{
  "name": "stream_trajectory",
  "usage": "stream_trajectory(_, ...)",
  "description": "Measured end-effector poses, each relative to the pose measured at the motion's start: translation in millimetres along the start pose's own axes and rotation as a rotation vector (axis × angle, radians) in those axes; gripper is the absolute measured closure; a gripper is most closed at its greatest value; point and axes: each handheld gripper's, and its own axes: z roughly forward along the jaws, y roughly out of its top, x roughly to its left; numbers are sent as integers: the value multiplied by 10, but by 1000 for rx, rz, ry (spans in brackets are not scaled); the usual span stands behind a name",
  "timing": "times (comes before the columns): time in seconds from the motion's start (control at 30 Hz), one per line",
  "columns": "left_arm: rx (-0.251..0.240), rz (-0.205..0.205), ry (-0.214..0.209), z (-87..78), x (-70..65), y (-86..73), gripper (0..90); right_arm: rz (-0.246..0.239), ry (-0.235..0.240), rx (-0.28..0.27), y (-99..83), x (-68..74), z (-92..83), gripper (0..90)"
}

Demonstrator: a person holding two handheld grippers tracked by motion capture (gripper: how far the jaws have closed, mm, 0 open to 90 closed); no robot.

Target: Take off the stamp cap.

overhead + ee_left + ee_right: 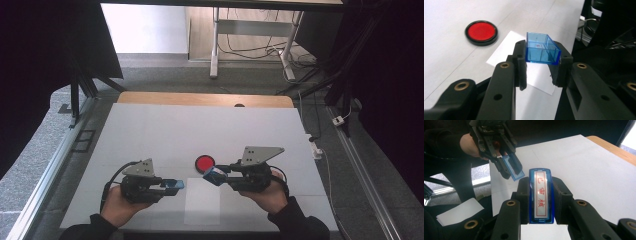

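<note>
My left gripper (174, 184) is shut on a clear blue plastic cap (541, 48), an open-sided box gripped by its two side walls. My right gripper (213, 175) is shut on a blue stamp (541, 195) whose white face bears red characters. In the high view the two grippers face each other just above a small white sheet of paper (202, 202), with a short gap between cap and stamp. A round red ink pad (204, 162) in a black rim lies on the table just beyond them. The right gripper view shows the left gripper (514, 173) with the cap (510, 168) farther off.
A white cover (200, 130) spreads over the table, and a strip of wood (200, 99) shows at the far edge. Metal rails (55, 165) run along both sides. Desk legs and cables (260, 50) stand on the floor beyond.
</note>
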Motion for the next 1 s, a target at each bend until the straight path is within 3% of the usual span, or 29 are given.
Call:
stream_trajectory(0.23, -31, -44, 52, -163, -22, -140, 681, 16, -15, -2, -3, -10, -1, 714)
stream_trajectory(0.47, -83, -129, 90, -340, -17, -304, 681, 17, -29, 0, -5, -19, -3, 714)
stream_trajectory(0.67, -85, -165, 159, -481, -41, -441, 680, 23, -43, 4, -10, -26, -4, 714)
stream_trajectory(0.77, -95, -192, 161, -557, -42, -527, 679, 25, -47, 5, -14, -33, -6, 714)
stream_trajectory(1.0, -97, -246, 219, -697, -50, -700, 680, 33, -53, 6, -26, -44, 2, 714)
